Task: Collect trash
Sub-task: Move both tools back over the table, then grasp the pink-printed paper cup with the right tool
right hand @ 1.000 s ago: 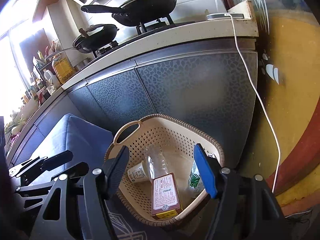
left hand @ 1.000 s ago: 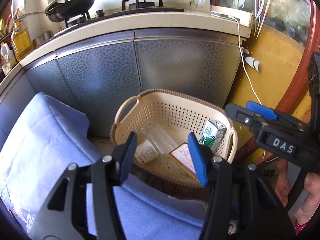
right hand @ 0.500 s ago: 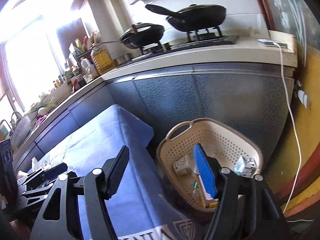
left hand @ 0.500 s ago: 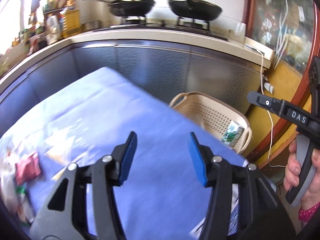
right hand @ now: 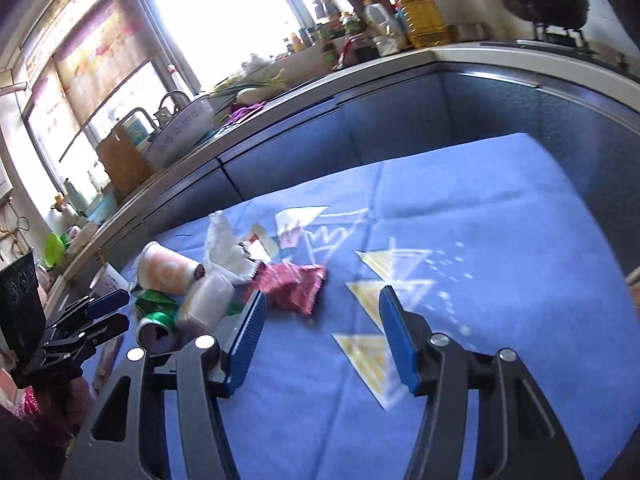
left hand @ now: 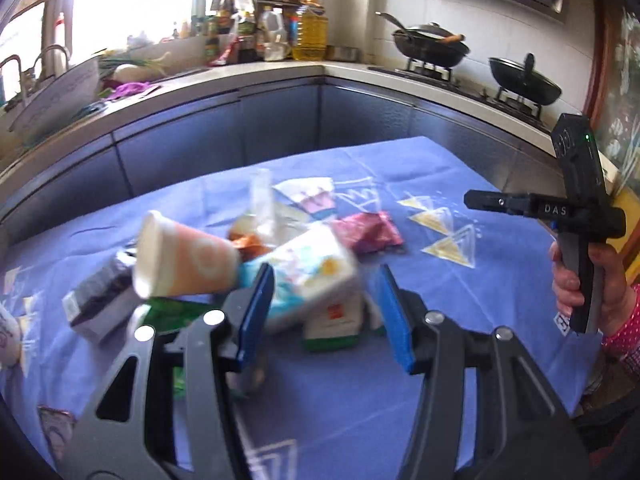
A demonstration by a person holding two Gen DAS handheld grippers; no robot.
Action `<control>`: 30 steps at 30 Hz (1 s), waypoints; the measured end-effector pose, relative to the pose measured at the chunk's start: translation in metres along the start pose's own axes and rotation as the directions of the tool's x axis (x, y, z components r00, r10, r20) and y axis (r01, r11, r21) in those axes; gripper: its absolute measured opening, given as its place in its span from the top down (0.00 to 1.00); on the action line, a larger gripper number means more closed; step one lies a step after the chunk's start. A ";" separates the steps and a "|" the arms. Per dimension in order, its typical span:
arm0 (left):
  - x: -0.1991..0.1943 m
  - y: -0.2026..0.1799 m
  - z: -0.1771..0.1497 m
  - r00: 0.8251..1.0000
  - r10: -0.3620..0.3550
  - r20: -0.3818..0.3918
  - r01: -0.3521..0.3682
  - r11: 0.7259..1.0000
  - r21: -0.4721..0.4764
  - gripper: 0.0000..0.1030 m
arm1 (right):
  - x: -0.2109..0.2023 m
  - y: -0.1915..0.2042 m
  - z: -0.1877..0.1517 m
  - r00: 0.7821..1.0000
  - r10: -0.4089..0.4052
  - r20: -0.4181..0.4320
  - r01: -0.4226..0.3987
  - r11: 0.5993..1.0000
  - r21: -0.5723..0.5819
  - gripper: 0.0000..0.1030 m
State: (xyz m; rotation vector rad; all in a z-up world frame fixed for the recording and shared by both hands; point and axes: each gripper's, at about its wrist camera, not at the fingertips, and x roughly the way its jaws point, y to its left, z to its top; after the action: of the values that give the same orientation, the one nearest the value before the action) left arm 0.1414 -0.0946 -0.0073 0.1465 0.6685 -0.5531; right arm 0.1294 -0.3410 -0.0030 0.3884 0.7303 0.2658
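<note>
Both grippers hold nothing, the left gripper half-spread, the right gripper closing, over trash heaped just ahead on a blue cloth beside kitchen counters.

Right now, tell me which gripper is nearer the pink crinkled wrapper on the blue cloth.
Right. The right gripper hovers just short of the pink wrapper, which lies off its left finger, jaws closing on nothing. The left gripper faces the white carton, the wrapper beyond it.
</note>
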 end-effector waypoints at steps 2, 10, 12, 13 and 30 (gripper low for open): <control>-0.004 0.033 0.011 0.998 0.064 -0.020 -0.065 0.997 -0.038 0.51 | 0.023 0.012 0.018 0.999 0.016 -0.045 -0.016 1.000 0.012 0.43; -0.031 0.085 0.000 0.991 0.117 -0.071 -0.129 0.971 -0.203 0.51 | 0.046 0.035 0.034 0.992 0.070 -0.100 -0.066 0.997 0.048 0.43; -0.040 0.080 -0.018 0.989 0.145 -0.037 -0.149 0.968 -0.200 0.51 | 0.048 0.038 0.025 0.992 0.092 -0.089 -0.090 0.996 0.027 0.43; -0.045 0.079 -0.025 0.988 0.152 -0.014 -0.152 0.967 -0.206 0.51 | 0.046 0.039 0.019 0.991 0.108 -0.077 -0.107 0.994 0.018 0.43; -0.053 0.015 -0.053 0.968 0.241 -0.070 -0.251 0.922 -0.294 0.39 | -0.005 0.054 -0.051 0.953 0.262 -0.154 -0.268 0.963 -0.013 0.43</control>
State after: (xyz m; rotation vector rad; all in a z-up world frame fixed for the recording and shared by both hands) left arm 0.0860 -0.0426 -0.0169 -0.0477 0.7464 -0.2022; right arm 0.0851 -0.2816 -0.0116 0.4376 0.8214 0.5658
